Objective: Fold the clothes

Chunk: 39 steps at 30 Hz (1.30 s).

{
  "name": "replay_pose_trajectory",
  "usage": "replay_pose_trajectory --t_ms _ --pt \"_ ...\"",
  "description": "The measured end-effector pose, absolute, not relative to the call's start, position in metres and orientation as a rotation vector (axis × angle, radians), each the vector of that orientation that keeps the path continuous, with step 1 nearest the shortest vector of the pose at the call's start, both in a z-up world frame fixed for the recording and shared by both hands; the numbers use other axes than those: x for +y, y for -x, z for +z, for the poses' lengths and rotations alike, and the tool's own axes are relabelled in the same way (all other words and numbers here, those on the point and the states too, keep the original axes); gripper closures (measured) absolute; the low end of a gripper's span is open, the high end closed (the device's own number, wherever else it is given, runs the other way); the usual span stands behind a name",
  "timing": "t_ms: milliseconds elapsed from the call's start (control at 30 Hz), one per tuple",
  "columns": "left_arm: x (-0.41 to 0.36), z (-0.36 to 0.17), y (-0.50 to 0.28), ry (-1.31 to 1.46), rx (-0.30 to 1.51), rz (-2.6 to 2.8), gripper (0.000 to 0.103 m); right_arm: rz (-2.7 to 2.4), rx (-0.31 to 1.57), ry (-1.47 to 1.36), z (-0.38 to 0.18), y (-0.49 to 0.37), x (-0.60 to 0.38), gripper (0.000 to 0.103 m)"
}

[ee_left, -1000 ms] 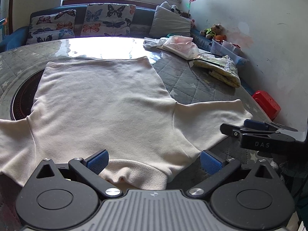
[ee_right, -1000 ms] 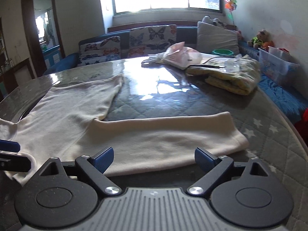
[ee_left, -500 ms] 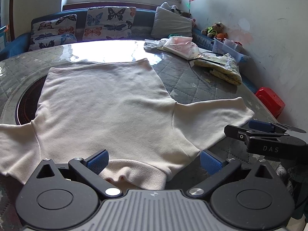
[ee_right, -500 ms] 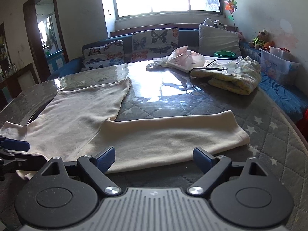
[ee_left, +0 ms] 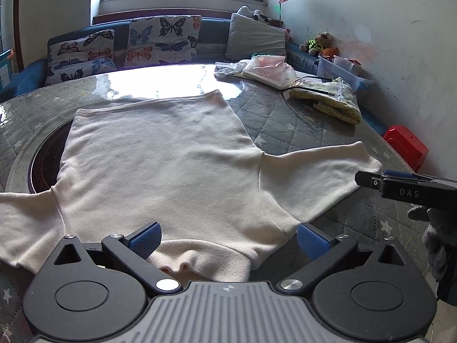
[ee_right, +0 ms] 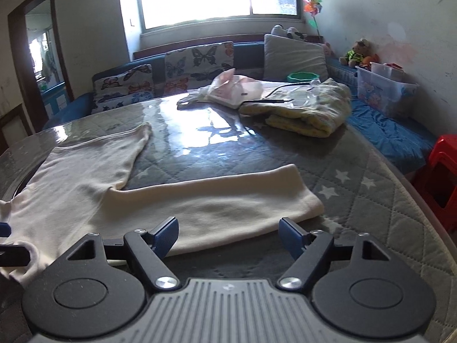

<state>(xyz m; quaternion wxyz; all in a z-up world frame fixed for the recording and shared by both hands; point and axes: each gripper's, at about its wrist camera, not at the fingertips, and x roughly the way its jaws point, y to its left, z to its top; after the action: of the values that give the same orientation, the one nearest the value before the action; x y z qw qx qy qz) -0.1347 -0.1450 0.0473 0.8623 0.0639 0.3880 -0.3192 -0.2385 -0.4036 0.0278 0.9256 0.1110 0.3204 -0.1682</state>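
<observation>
A cream long-sleeved top (ee_left: 160, 165) lies flat on the round quilted table (ee_left: 285, 120), collar toward me, both sleeves spread out sideways. My left gripper (ee_left: 228, 238) is open over the collar, its blue pads apart and not pressing the cloth. My right gripper (ee_right: 228, 233) hovers at the near edge of the right sleeve (ee_right: 217, 203); its jaws are closing, with only the sleeve's edge below them and nothing pinched. From the left wrist view the right gripper (ee_left: 400, 184) shows side-on at the right, near the sleeve's cuff, held in a gloved hand (ee_left: 437, 237).
At the table's far right lie a folded yellow garment (ee_right: 308, 111) with a black cable on it and a pink plastic bag (ee_right: 234, 88). A sofa with butterfly cushions (ee_left: 162, 40) runs behind. A red stool (ee_right: 440, 171) and a clear storage box (ee_right: 385, 88) stand at the right.
The right gripper's pads have drawn closer together, and it has shifted slightly so the sleeve sits further left in its view. The left gripper has stayed over the collar.
</observation>
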Motion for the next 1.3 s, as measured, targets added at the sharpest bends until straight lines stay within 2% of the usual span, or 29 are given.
replay_pose_trajectory --t_ms 400,567,767,833,1300 --pt "-0.151 0.045 0.135 -0.144 0.81 -0.704 0.008 -0.378 0.659 -0.216 0.027 0.237 -0.406 0.029" --pt "-0.154 0.042 0.135 -0.151 0.809 -0.721 0.013 -0.427 0.673 -0.232 0.022 0.231 -0.426 0.033" --pt "-0.157 0.041 0.134 -0.158 0.811 -0.721 0.014 -0.482 0.685 -0.251 0.018 0.221 -0.448 0.036" --pt "-0.158 0.04 0.134 -0.161 0.811 -0.721 0.014 -0.486 0.691 -0.263 0.015 0.218 -0.452 0.041" --pt "-0.164 0.037 0.134 -0.178 0.82 -0.722 0.014 -0.503 0.691 -0.292 0.011 0.216 -0.461 0.047"
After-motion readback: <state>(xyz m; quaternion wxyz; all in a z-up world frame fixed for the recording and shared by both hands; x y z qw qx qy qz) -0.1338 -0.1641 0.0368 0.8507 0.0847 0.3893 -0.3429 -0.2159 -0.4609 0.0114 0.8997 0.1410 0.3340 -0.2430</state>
